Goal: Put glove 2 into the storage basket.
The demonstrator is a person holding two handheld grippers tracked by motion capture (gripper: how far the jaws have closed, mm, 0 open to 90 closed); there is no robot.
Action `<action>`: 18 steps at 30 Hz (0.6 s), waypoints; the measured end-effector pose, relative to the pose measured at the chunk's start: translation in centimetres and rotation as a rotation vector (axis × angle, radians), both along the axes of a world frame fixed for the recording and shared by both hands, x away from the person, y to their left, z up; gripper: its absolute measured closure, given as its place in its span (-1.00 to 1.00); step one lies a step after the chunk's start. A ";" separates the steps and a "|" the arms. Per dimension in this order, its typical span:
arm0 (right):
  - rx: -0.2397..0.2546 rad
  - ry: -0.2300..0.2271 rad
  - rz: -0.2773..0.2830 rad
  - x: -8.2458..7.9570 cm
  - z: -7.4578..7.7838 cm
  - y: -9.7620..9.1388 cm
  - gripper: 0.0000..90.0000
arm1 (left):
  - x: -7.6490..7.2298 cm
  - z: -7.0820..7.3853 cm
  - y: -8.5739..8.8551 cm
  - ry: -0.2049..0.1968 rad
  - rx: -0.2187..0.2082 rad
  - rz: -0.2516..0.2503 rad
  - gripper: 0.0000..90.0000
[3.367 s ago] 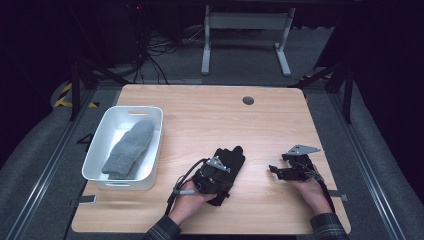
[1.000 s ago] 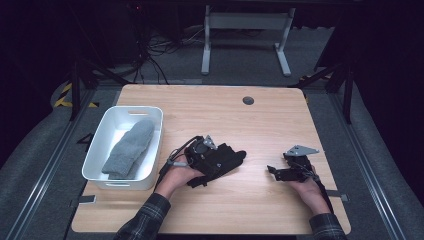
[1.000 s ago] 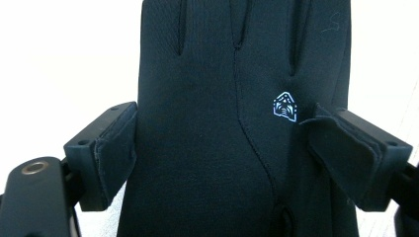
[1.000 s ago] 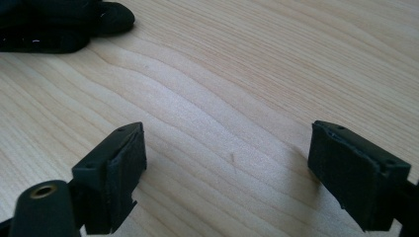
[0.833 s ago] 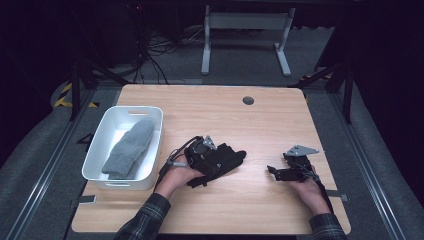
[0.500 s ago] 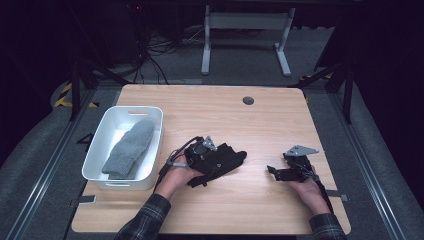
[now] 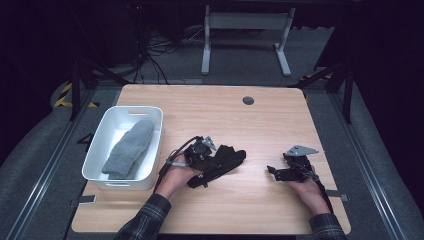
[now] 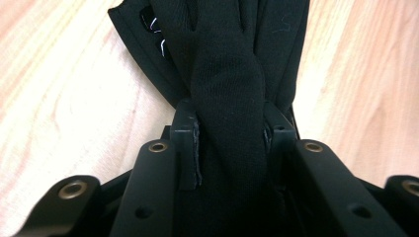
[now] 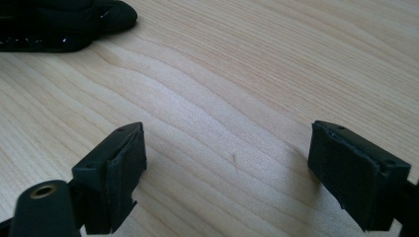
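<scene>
I have the left gripper (image 7: 207, 159) lying low on the tabletop (image 7: 235, 120), just right of the white bin (image 7: 102, 145), with my left hand behind it. Its fingers (image 8: 188, 148) have just been closing and now pinch a black sock (image 7: 225, 161) between them; in the left gripper view the dark knit bunches into a narrow band between the two pads, which press on it from both sides. Beyond the pads the sock spreads out wider and lies flat on the wood. From the high view the sock stretches from the gripper toward the right, resting on the tabletop near its middle, a little toward my side.

The right gripper (image 7: 281, 171) sits well apart from it, toward the right edge of the tabletop, held low in my right hand. Its fingers (image 9: 116, 165) stand wide apart with nothing between them but bare wood. In the right gripper view the tip of the black sock (image 9: 64, 24) shows at the upper left corner, off from the pads.

A grey sock (image 7: 129, 148) lies in the white bin, running lengthwise along it. The bin stands at the left side of the tabletop, close beside my left hand but not touching the black sock.
</scene>
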State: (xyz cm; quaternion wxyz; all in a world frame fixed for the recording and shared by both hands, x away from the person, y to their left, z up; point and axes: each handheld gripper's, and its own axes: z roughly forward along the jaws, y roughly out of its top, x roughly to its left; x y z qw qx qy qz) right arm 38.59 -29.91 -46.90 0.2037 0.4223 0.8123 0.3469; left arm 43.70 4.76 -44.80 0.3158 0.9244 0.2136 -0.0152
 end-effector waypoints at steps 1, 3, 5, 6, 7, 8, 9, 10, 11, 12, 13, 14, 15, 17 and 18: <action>0.000 0.000 0.000 0.0 0.0 0.0 -0.66 | 0.0 0.1 0.0 0.012 -0.009 0.008 0.52; 0.000 0.000 0.000 0.0 0.0 0.0 -0.66 | 0.0 0.2 0.1 0.022 -0.011 0.018 0.52; 0.000 0.000 0.000 0.0 0.0 0.0 -0.66 | -0.2 0.5 0.1 0.023 -0.014 0.023 0.53; 0.000 0.000 0.000 0.0 0.0 0.0 -0.66 | -0.2 0.7 0.1 0.024 -0.014 0.026 0.53; 0.000 0.000 0.000 0.0 0.0 0.0 -0.66 | -0.3 1.0 0.1 0.021 -0.010 0.029 0.53; -0.001 0.000 0.001 0.0 0.0 0.0 -0.66 | -0.4 1.3 0.2 0.023 -0.017 0.038 0.53; -0.001 0.000 0.001 0.0 0.0 0.0 -0.66 | -0.5 1.6 0.2 0.025 -0.022 0.035 0.53; -0.001 0.000 0.000 0.0 0.0 0.0 -0.66 | -0.6 1.8 0.3 0.025 -0.025 0.043 0.53; -0.001 0.000 0.000 0.0 0.0 0.0 -0.66 | -0.6 2.1 0.3 0.022 -0.025 0.041 0.53; -0.001 0.000 0.000 0.0 0.0 0.0 -0.66 | -0.7 2.3 0.4 0.021 -0.026 0.040 0.53; -0.001 0.000 0.000 0.0 0.0 0.0 -0.66 | -0.8 2.6 0.4 0.024 -0.034 0.047 0.53; 0.000 0.000 0.000 0.0 0.0 0.0 -0.66 | -0.9 2.8 0.4 0.022 -0.034 0.046 0.53; -0.001 0.000 0.000 0.0 0.0 0.0 -0.66 | -0.9 3.0 0.5 0.025 -0.044 0.046 0.53; -0.001 0.000 0.000 0.0 0.0 0.0 -0.66 | -1.0 3.4 0.6 0.026 -0.048 0.050 0.53; -0.001 0.000 0.000 0.0 0.0 0.0 -0.66 | -1.1 3.6 0.7 0.021 -0.056 0.056 0.53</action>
